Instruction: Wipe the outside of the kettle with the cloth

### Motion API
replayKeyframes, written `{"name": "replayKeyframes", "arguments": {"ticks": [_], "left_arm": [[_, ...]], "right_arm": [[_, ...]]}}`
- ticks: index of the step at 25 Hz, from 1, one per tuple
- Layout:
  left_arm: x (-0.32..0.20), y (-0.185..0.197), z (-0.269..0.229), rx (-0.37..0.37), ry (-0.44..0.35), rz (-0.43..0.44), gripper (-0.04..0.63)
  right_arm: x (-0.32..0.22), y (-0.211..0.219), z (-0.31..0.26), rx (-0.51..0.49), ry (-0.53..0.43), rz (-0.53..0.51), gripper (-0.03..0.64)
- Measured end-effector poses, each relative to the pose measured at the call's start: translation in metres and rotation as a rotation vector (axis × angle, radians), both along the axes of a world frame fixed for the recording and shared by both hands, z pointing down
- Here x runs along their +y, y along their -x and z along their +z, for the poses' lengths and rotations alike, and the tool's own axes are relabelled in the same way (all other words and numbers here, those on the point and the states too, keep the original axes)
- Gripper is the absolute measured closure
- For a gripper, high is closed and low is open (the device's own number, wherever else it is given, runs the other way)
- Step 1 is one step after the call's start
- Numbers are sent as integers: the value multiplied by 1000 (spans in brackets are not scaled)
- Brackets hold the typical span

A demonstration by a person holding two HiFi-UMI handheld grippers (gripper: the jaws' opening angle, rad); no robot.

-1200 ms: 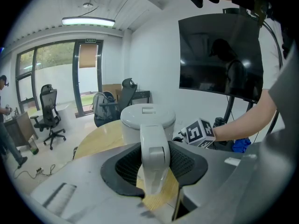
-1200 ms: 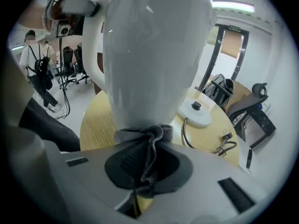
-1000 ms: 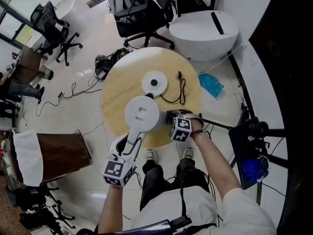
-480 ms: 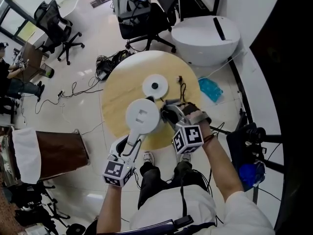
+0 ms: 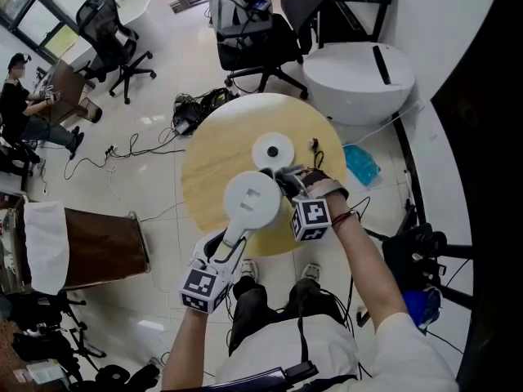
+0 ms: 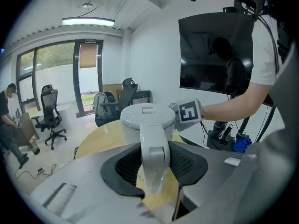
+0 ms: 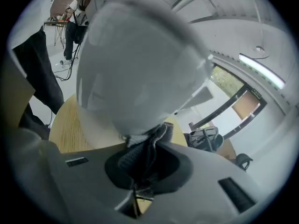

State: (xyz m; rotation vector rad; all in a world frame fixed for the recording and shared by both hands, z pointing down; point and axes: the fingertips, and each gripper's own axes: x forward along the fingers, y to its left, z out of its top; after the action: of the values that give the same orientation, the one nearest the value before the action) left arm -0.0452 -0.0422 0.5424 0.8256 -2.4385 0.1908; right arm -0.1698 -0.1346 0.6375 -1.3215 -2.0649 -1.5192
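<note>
The white kettle (image 5: 252,200) is over the near part of the round wooden table (image 5: 212,158), off its base. Its handle (image 5: 236,240) points toward me. My left gripper (image 5: 231,242) is shut on that handle (image 6: 154,155), with a jaw on each side in the left gripper view (image 6: 154,169). My right gripper (image 5: 288,186) is at the kettle's right side, shut on a dark grey cloth (image 5: 292,180). In the right gripper view the cloth (image 7: 148,146) bunches between the jaws (image 7: 144,160) and presses against the kettle's rounded wall (image 7: 140,64).
The round kettle base (image 5: 272,150) and its black cord (image 5: 315,146) lie on the table behind the kettle. Office chairs (image 5: 253,31), a white round table (image 5: 359,76), a blue bag (image 5: 358,167) on the floor and a brown box (image 5: 105,256) surround the table. A person (image 5: 20,109) sits far left.
My right gripper has risen from low beside the kettle to its upper right side, rolling as it went, with the cloth still in it. The left gripper and kettle kept still.
</note>
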Motion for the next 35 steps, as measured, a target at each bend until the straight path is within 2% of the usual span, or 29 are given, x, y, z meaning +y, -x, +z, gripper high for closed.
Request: {"name": "replayKeyframes", "arguments": {"ticks": [6, 10, 13, 15, 18, 24, 27, 30, 33, 35], "left_arm": [[2, -2, 3, -3, -2, -9, 430], [1, -1, -1, -4, -3, -15, 430], [1, 0, -1, -1, -7, -17, 430], [0, 0, 0, 5, -6, -17, 430], [0, -1, 1, 10, 0, -11, 430], [2, 2, 2, 14, -1, -3, 430], [3, 4, 3, 17, -1, -3, 430], [3, 6, 2, 21, -4, -4, 430], [4, 6, 2, 15, -6, -7, 430], [3, 6, 2, 10, -21, -17, 426]], "right_arm": [[-4, -6, 77, 133, -39, -9, 584], [-8, -9, 101, 144, -78, -15, 584], [-9, -17, 115, 161, -157, -71, 584], [-8, -21, 115, 166, -172, -90, 584], [-5, -14, 91, 102, -121, -90, 584], [16, 14, -18, -175, 21, -138, 584], [18, 19, -59, -265, 47, -154, 584], [13, 21, -76, -276, 44, -147, 584], [9, 19, -70, -224, 70, -117, 584], [5, 17, -71, -167, 132, -65, 584]]}}
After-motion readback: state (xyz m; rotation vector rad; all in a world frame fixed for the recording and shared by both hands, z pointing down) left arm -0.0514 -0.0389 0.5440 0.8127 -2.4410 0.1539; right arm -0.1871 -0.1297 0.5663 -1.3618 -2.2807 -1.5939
